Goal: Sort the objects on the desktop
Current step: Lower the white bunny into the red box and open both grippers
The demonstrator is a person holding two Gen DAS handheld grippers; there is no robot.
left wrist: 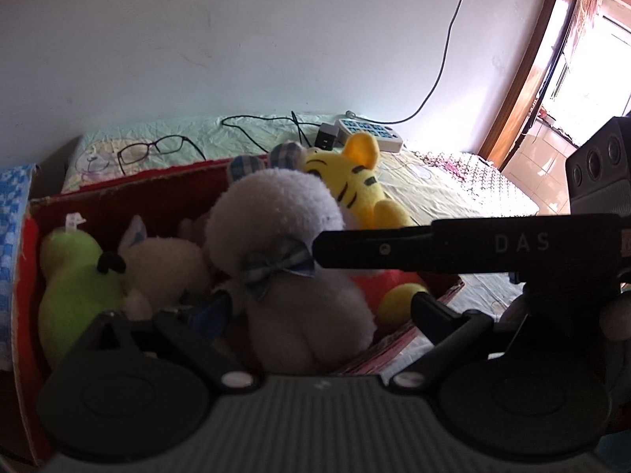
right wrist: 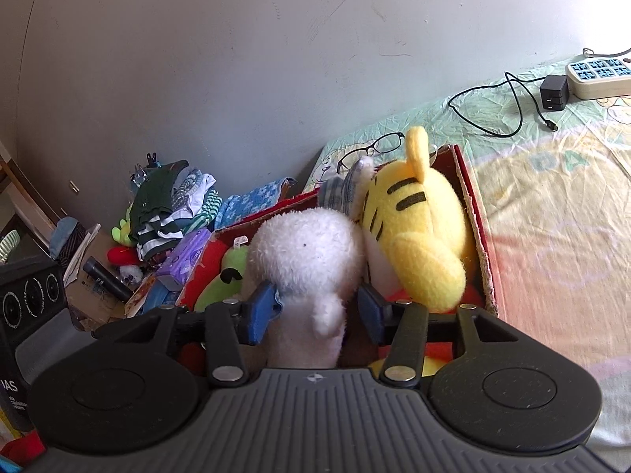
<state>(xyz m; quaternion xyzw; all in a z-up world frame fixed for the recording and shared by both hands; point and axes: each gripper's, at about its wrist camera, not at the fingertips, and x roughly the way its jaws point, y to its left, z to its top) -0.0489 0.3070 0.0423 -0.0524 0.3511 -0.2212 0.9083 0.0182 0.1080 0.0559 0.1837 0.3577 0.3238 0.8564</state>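
Reading "DAS" — right gripper (left wrist: pixel 473 246) arm

Plain pale wall (left wrist: pixel 236 39); bright sunlit doorway (left wrist: pixel 583 59) with wooden frame.

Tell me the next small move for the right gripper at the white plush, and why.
Probably draw the right gripper straight back. Its blue fingers stand on either side of the white plush, which already sits in the red box beside the yellow tiger, so nothing is left to place.

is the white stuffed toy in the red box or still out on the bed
In. The white stuffed toy sits inside the red box, beside the yellow tiger.
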